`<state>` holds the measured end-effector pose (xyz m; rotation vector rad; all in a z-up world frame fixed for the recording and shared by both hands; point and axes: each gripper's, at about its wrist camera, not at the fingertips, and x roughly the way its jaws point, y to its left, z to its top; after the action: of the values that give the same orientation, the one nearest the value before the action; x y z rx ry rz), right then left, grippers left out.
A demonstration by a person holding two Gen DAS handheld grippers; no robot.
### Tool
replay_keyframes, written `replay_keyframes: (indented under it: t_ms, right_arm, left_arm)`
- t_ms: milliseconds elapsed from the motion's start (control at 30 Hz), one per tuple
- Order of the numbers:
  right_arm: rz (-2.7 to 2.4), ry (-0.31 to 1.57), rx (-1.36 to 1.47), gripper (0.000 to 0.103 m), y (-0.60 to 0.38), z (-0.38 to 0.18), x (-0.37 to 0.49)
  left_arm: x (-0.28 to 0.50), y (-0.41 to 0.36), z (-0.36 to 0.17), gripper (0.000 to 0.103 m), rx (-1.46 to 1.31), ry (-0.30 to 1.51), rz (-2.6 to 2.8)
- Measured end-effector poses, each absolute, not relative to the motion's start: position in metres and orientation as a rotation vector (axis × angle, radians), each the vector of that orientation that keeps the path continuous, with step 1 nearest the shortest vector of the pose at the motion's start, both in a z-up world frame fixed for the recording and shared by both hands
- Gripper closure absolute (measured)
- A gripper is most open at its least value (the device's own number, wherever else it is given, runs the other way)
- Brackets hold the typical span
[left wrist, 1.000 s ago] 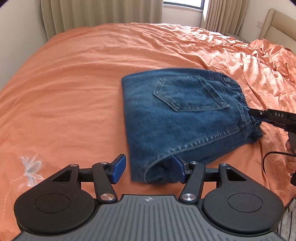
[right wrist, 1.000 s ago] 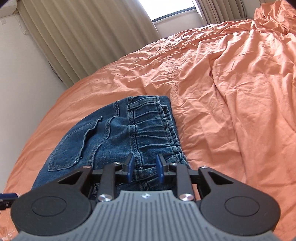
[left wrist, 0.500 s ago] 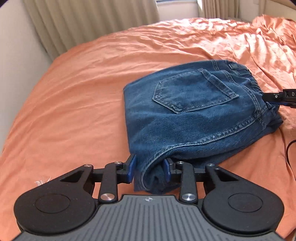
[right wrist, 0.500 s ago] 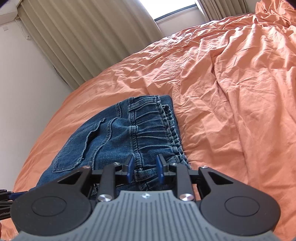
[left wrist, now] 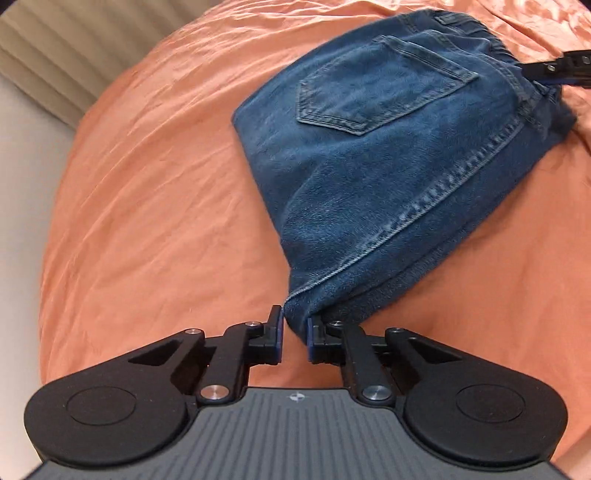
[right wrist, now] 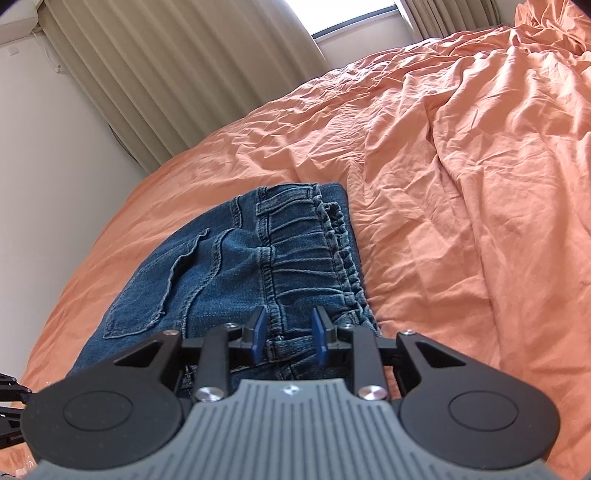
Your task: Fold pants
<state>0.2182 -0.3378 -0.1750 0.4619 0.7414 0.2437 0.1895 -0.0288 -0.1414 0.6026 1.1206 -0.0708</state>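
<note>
Blue denim pants (left wrist: 388,147) lie folded into a compact stack on the orange bedsheet (left wrist: 147,184), back pocket facing up. My left gripper (left wrist: 294,328) is at the stack's near corner. Its jaws are closing, and the blue pads touch the denim edge on both sides. My right gripper (right wrist: 288,332) is shut on the elastic waistband end of the pants (right wrist: 221,277). In the left wrist view that right gripper (left wrist: 554,68) shows at the far upper right, against the waistband. Part of the left gripper (right wrist: 7,387) peeks in at the lower left edge of the right wrist view.
The orange sheet (right wrist: 461,166) spreads wide and wrinkled to the right and beyond the pants. Beige curtains (right wrist: 166,74) and a white wall (right wrist: 37,184) stand past the bed's far side. A window (right wrist: 351,14) is lit behind the curtains.
The left gripper's jaws went from wide open to narrow around the pants' near corner, and the gripper rolled and tipped down. The right gripper stayed put on the waistband.
</note>
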Motion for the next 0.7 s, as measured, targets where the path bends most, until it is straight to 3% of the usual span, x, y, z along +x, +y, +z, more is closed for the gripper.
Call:
replay_keyframes:
  t_ms: [367,533,600,700]
  right_arm:
    - [0.259,0.751,0.421,0.082,-0.337,-0.181,0.216]
    - [0.254,0.748,0.429,0.082,-0.339,-0.182,0.215]
    - [0.250,0.742,0.418,0.082,-0.338,-0.181,0.211]
    - [0.247,0.725,0.419,0.082,-0.341,-0.176,0.200]
  left_arm:
    - [0.186,-0.015,-0.182,0.095,0.394,1.257,-0.064]
    - [0.186,-0.008,-0.169,0.078,0.384,1.312,-0.071]
    - [0.185,-0.004,-0.177,0.079,0.424,1.385,-0.032]
    - [0.175,-0.003,-0.169,0.079,0.465,1.344,-0.041]
